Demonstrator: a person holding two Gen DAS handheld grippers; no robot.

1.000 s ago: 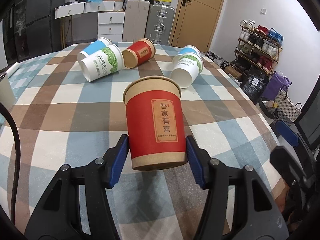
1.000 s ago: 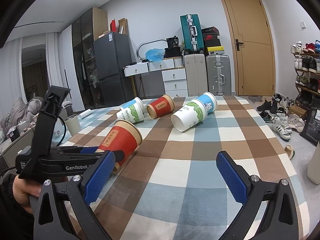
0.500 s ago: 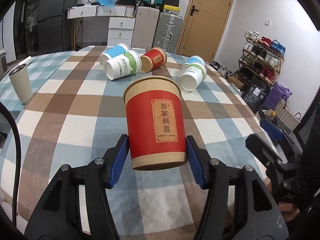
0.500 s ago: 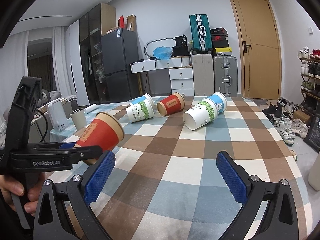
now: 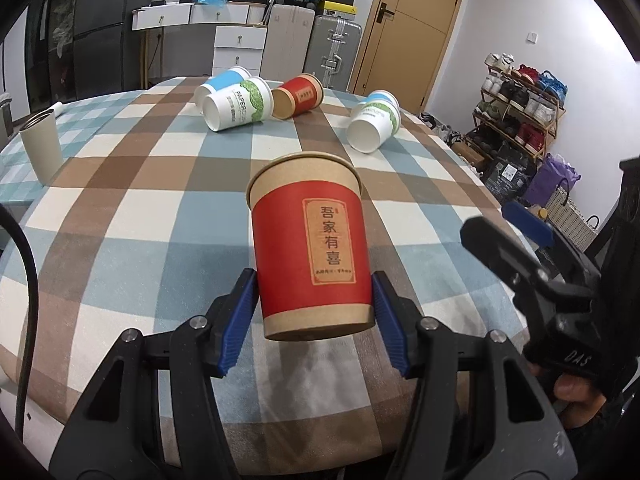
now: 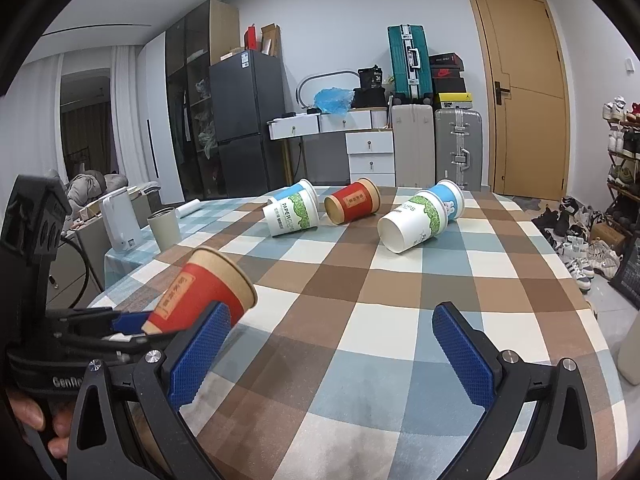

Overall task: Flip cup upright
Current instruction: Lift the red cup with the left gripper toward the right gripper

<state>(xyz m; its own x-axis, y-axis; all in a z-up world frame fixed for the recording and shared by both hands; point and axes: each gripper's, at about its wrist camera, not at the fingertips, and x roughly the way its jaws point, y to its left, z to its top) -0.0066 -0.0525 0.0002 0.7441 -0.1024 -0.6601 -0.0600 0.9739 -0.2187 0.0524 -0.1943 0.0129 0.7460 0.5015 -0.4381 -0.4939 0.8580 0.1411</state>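
My left gripper (image 5: pixel 314 320) is shut on a red paper cup (image 5: pixel 310 248) with a brown rim, held by its lower part above the checked tablecloth. In the right wrist view the same cup (image 6: pixel 200 294) is tilted, mouth pointing up and to the right, in the left gripper (image 6: pixel 128 326) at the lower left. My right gripper (image 6: pixel 330 354) is open and empty over the table's near part; it also shows at the right edge of the left wrist view (image 5: pixel 524 222).
Several cups lie on their sides at the far end: a white-green cup (image 6: pixel 292 216), a red cup (image 6: pixel 352 206), a white-green cup (image 6: pixel 414 224) and blue ones behind. A beige tumbler (image 6: pixel 164 226) stands at the left. The table's edge (image 5: pixel 304 444) is near.
The left gripper has lifted the red cup and drawn it back toward the near table edge, tilting it more upright. The right gripper stays open and has shifted a little.
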